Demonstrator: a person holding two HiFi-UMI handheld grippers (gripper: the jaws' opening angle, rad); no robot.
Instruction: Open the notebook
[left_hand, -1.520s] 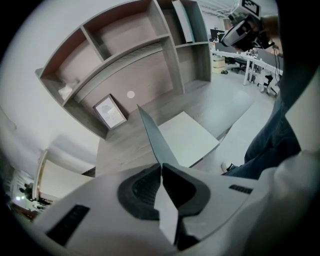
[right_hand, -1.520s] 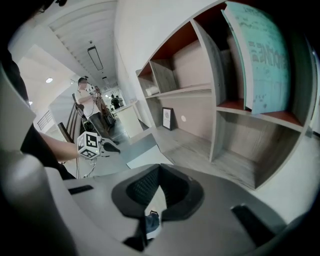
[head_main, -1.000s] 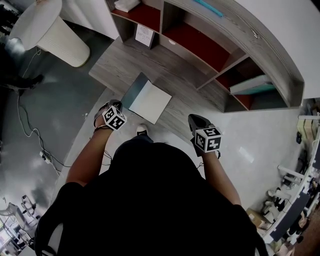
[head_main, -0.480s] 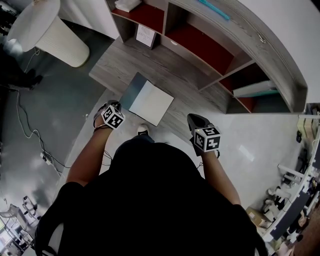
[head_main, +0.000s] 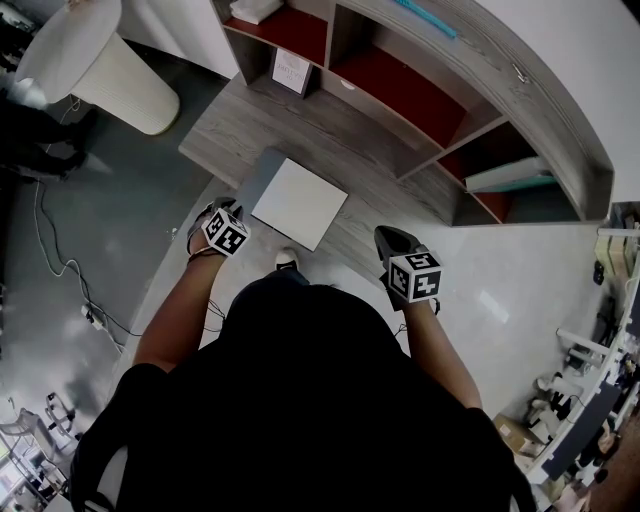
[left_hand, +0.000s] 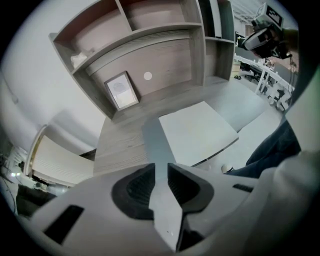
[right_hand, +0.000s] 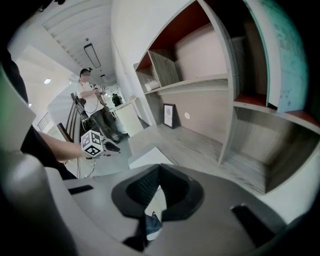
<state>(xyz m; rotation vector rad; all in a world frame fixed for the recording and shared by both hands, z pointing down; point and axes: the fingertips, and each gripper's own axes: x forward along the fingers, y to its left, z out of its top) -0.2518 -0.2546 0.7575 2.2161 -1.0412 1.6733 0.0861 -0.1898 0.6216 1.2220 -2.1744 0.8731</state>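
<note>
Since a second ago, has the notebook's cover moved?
Yes. The cover has swung down leftward, away from the white page, and now lies nearly flat on the desk.

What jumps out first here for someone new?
The open notebook, white page up, lies on the desk in the head view. Its grey cover, swung open, runs between the jaws of the left gripper, which have just been opening. Behind stand red-backed shelves.

Black short-sleeved shirt (head_main: 300, 400), grey black-padded tongs (left_hand: 161, 172), black-and-white marker cubes (head_main: 227, 232).
</note>
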